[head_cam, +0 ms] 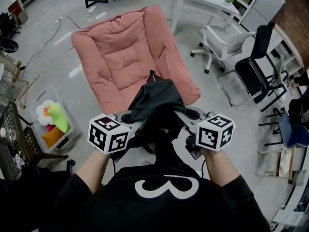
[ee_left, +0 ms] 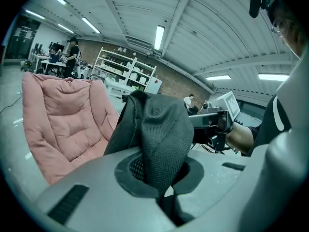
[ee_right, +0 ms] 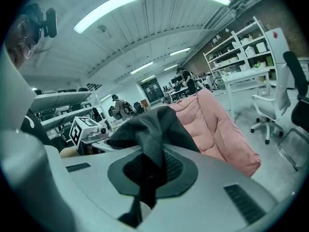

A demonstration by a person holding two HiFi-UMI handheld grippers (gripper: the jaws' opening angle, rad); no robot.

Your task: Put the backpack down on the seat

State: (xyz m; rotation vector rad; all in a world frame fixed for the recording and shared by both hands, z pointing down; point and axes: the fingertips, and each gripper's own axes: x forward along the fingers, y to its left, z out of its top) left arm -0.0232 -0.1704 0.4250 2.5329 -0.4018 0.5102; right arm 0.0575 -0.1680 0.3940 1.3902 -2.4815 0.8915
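backpack is mid-carry: the step in hand looks like the approach to the seat, with the set-down not yet done. the pink cushioned seat is the biggest thing in view, with its back tilted away from the person and its front edge nearest. the dark bag hangs just short of that front edge, its top bunched into a peak that overlaps the seat's lower cushion in the head view. whether it touches the cushion cannot be told, though it seems clear of it. to the seat's right stand a white office chair and a black one, well apart from it, and to its left a bin of soft toys sits on the floor. the left gripper has its jaws pressed together on a fold of the bag's mesh fabric, on the side nearer the toy bin. the right gripper pinches a fold on the side nearer the office chairs. the next move likely calls for carrying the bag forward over the cushion's middle and lowering it until the seat takes its weight. only then should both pairs of jaws part, evenly, so it does not tip off the front edge.
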